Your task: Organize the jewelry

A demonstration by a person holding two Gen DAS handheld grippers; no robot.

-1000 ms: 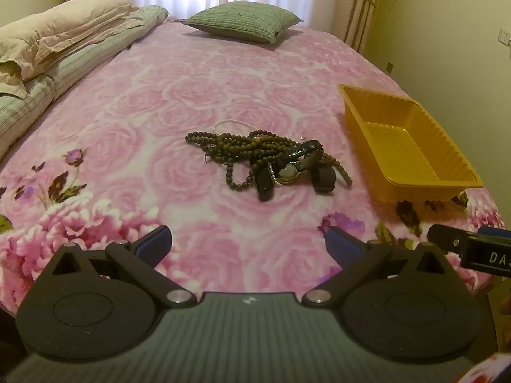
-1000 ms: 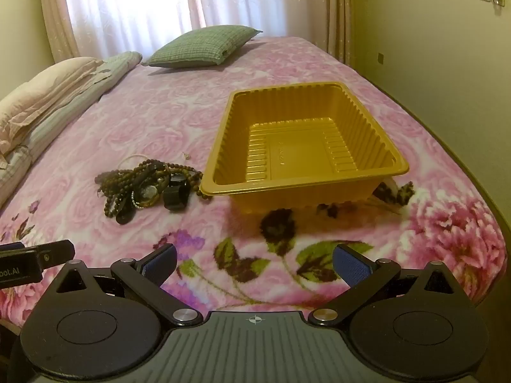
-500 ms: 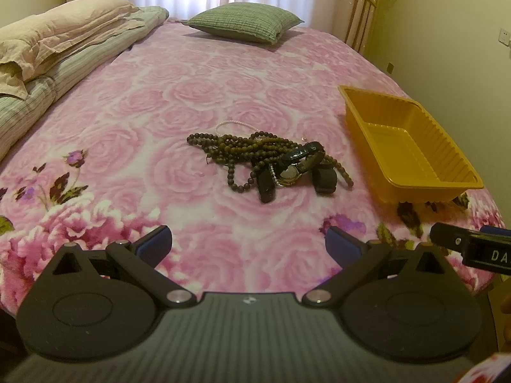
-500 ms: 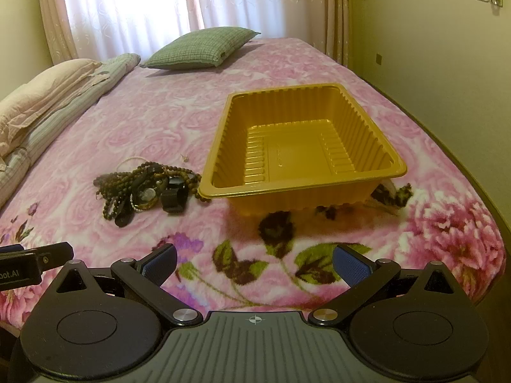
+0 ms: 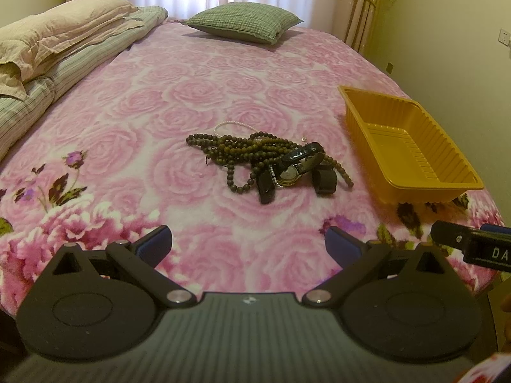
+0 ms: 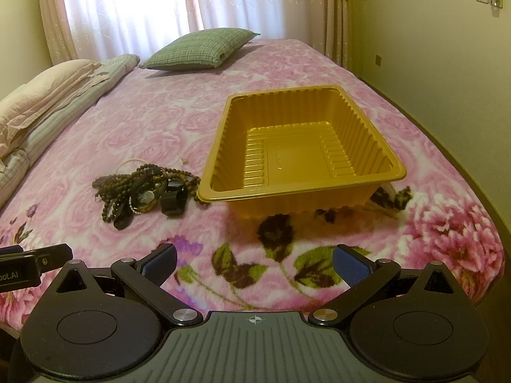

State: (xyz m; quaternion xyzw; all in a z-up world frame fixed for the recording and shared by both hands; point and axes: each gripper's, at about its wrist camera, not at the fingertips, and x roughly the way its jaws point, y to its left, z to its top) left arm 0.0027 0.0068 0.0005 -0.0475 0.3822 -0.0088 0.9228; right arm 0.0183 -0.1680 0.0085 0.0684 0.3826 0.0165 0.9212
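A tangle of jewelry lies on the pink rose bedspread: dark brown bead strands (image 5: 242, 150) (image 6: 127, 180), a gold-faced wristwatch (image 5: 289, 175) (image 6: 145, 197), black bands (image 5: 325, 180) (image 6: 174, 202) and a thin white pearl string (image 5: 231, 124). To its right sits an empty golden plastic tray (image 5: 412, 186) (image 6: 297, 188). My left gripper (image 5: 249, 244) hovers open near the bed's front edge, well short of the pile. My right gripper (image 6: 255, 263) is also open and holds nothing, in front of the tray.
A green checked pillow (image 5: 246, 22) (image 6: 199, 49) lies at the far end of the bed below curtains. Beige pillows on a striped folded quilt (image 5: 64, 44) (image 6: 48, 102) line the left side. A wall runs close along the bed's right edge (image 6: 472, 172).
Both views have drawn back and risen slightly, so the pile and tray sit a little farther off. Nothing on the bed has moved. Both grippers stay open.
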